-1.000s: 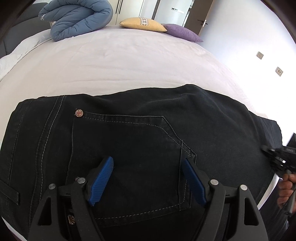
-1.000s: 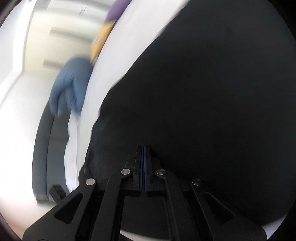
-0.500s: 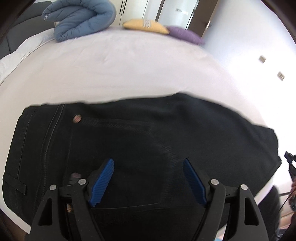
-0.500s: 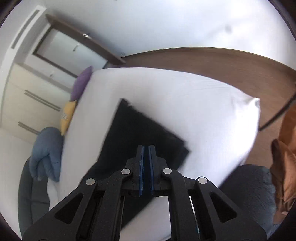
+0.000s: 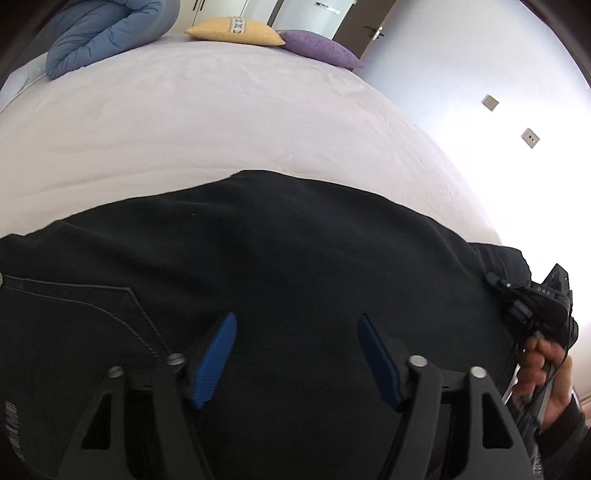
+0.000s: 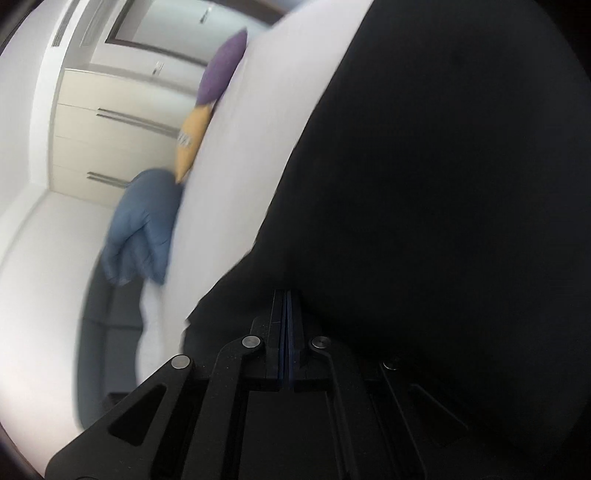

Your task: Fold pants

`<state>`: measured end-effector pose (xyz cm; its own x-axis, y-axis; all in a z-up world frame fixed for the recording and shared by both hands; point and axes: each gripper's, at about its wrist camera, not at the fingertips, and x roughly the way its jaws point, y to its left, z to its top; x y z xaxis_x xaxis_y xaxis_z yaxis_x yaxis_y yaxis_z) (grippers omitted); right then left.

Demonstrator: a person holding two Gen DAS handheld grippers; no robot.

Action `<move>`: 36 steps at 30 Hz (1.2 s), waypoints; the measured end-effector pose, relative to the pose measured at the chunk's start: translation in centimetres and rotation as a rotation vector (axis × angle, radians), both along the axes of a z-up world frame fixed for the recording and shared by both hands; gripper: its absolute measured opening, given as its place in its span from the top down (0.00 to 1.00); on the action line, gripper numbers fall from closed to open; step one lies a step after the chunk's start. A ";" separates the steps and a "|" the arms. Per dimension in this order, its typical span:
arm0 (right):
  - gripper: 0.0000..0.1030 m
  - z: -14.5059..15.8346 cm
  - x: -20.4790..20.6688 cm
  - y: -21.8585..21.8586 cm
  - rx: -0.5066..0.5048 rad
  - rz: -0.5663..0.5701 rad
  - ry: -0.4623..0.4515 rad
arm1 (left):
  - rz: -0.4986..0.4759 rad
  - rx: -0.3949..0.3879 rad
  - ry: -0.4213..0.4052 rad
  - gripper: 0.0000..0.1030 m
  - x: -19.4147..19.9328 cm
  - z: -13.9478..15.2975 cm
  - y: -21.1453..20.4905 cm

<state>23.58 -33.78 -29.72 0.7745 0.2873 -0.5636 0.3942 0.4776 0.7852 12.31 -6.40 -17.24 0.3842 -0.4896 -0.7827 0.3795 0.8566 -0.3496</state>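
Item: black pants (image 5: 295, 258), dark denim, lying flat across the near part of a bed (image 5: 221, 122) with a pale sheet. A stitched back pocket (image 5: 85, 314) shows at the near left of the left wrist view; the cloth runs rightward to the bed's right edge.

Left tongs (image 5: 297, 354): blue pads (image 5: 216, 356) apart and closing, held over the pants right of the pocket. Dark cloth lies beneath the gap; whether the pads touch it cannot be told.

Right tongs (image 6: 287, 325): pressed together, pads meeting in a thin line. Black cloth fills the view around and beyond the tips; whether any is pinched between them cannot be told, the picture being blurred. In the left wrist view this tool (image 5: 535, 302) sits at the right end of the pants, carried by the person's hand (image 5: 546, 373) in a dark sleeve.

Other contents, far end of bed: blue rolled duvet (image 5: 107, 33) at the left, yellow cushion (image 5: 236, 31) in the middle, purple cushion (image 5: 317, 50) just right of it, the two touching. White wall (image 5: 461, 66) at right, with two wall sockets (image 5: 530, 137). Cream wardrobe (image 6: 110, 136) with bar handles shows beyond the bed in the right wrist view.
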 end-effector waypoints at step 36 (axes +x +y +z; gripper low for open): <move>0.97 2.7 -12.0 -7.7 -0.032 -0.186 0.011 | 0.160 0.029 -0.145 0.37 0.9 0.7 15.9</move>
